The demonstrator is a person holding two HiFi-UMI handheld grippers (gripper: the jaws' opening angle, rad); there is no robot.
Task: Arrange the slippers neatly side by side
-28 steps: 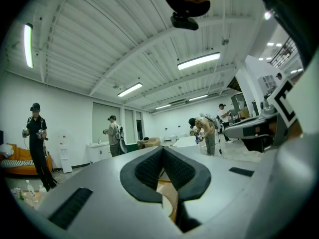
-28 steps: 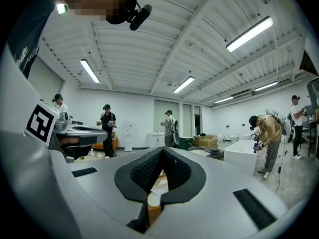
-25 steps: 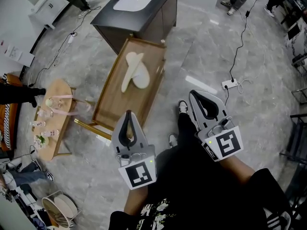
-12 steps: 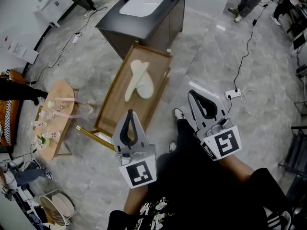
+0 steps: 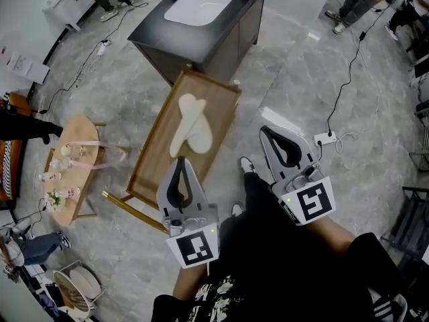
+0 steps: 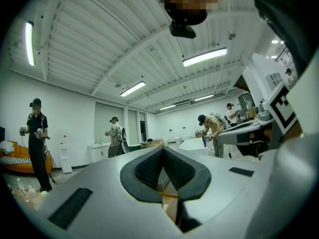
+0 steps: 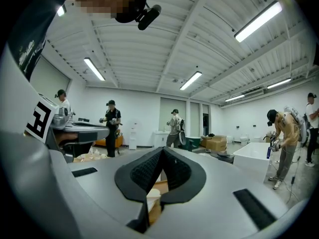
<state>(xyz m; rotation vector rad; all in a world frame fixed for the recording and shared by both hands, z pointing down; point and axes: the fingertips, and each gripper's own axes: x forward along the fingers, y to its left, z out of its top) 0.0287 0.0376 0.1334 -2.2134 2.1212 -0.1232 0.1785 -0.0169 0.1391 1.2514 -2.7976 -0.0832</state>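
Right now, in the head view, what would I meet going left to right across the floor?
Small round wooden table → slippers, lying on the long wooden table → white power strip.

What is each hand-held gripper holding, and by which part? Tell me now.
Nothing. The left hand-held gripper and the right hand-held gripper are both shut and empty; the slippers lie untouched on the table.
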